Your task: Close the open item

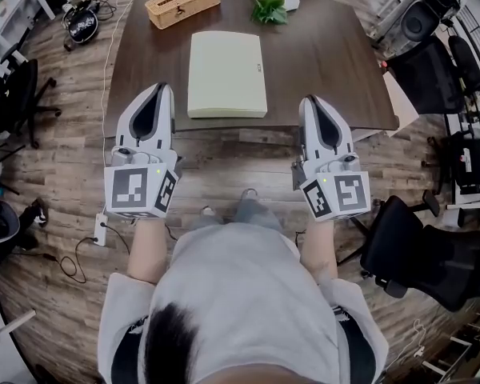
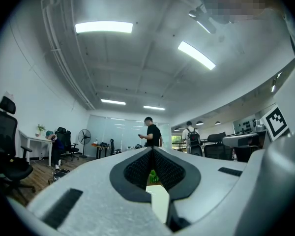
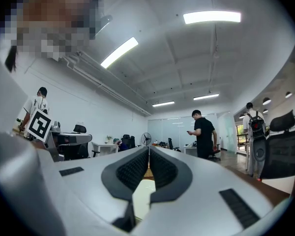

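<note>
Head view puts your left gripper and right gripper at the near edge of the bench. Both pairs of jaws are pressed together with nothing between them. The cream folder lies flat and shut mid-bench, just ahead of the tips. A dark mark on its right edge is too small to read. Your marker cubes carry black-and-white squares.
</note>
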